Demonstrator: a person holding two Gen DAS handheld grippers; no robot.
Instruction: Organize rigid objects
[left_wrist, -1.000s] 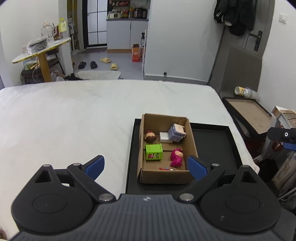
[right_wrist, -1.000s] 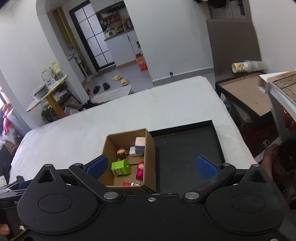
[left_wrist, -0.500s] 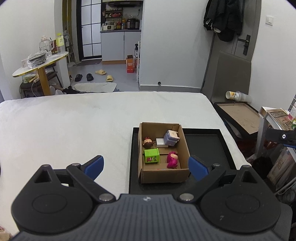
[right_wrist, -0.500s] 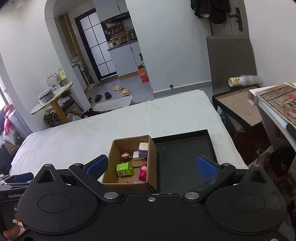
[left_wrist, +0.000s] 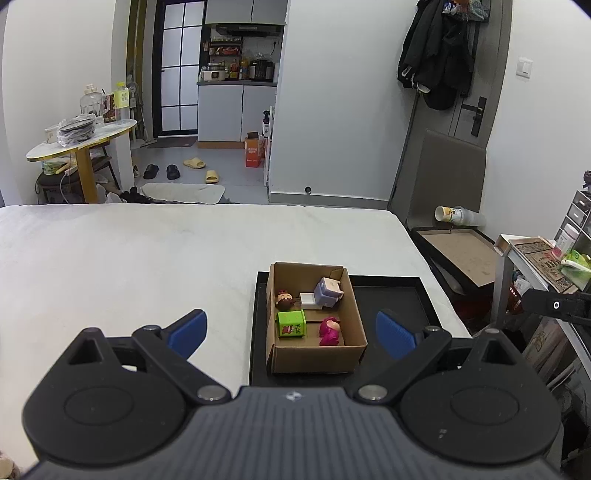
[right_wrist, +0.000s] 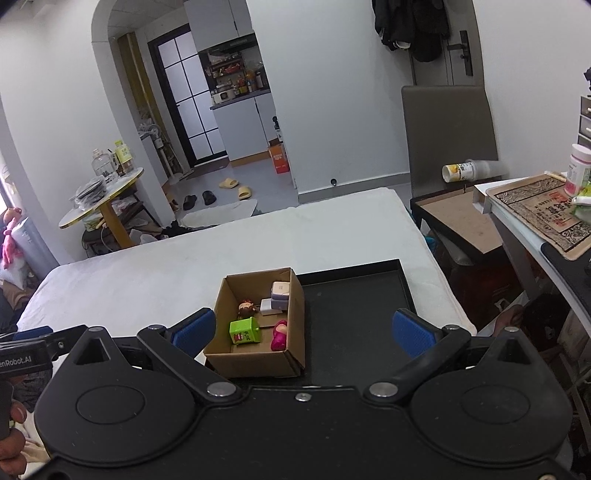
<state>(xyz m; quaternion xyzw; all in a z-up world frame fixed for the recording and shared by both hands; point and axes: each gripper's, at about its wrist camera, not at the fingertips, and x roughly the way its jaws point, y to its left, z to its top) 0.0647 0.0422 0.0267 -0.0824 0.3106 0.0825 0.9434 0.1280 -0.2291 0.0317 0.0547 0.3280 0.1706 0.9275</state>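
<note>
1. Box of brown cardboard stands open-topped on the left part of a black tray, which lies on a white bed.
2. Inside the box: a green cube near the front left, a pink figure just right of it, a brown-haired figure behind the cube, and a lilac block leaning at the back right, with a white block beside it.
3. Left tool hangs above the near edge of the tray, jaws spread wide and empty; its blue pads flank the box in that view.
4. Right tool is likewise spread wide, holding nothing, with the box behind its left pad.
5. Right part of the tray is bare black.
</note>
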